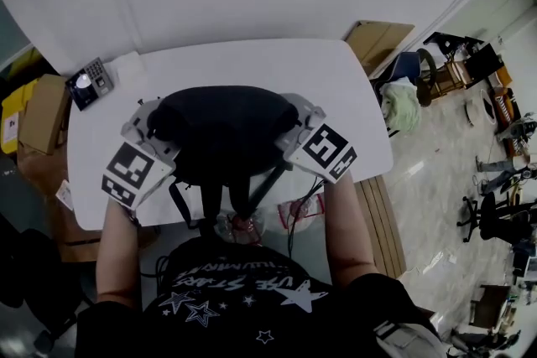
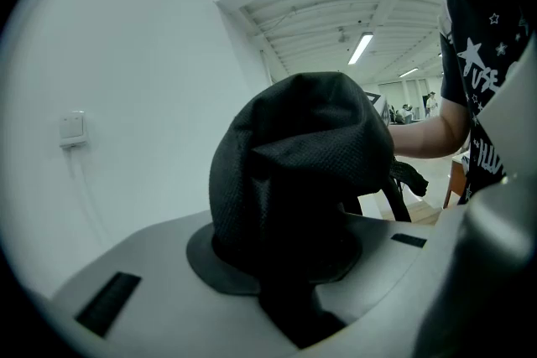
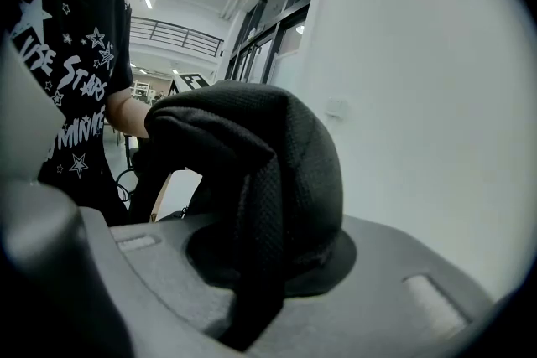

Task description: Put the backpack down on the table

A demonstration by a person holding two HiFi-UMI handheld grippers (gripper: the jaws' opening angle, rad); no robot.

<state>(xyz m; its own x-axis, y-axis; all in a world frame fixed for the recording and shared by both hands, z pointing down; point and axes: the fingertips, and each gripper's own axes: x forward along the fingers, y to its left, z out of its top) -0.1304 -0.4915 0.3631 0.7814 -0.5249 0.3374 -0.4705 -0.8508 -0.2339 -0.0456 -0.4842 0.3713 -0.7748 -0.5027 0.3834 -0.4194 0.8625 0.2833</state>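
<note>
A black backpack [image 1: 225, 132] is over the near half of the white table [image 1: 252, 63], and its straps [image 1: 210, 205] hang past the table's near edge. I cannot tell whether its bottom touches the tabletop. My left gripper [image 1: 158, 134] is at the pack's left side and my right gripper [image 1: 289, 128] at its right side. In the left gripper view the left gripper [image 2: 289, 298] is shut on a fold of the backpack's fabric [image 2: 302, 172]. In the right gripper view the right gripper [image 3: 252, 298] is likewise shut on the backpack's mesh fabric [image 3: 277, 172].
A small keypad device [image 1: 90, 82] and a white box [image 1: 126, 65] lie at the table's far left corner. Cardboard boxes [image 1: 42, 113] stand left of the table. A plastic bag [image 1: 299, 212] sits below the near edge, and a wooden bench [image 1: 382, 214] stands to the right.
</note>
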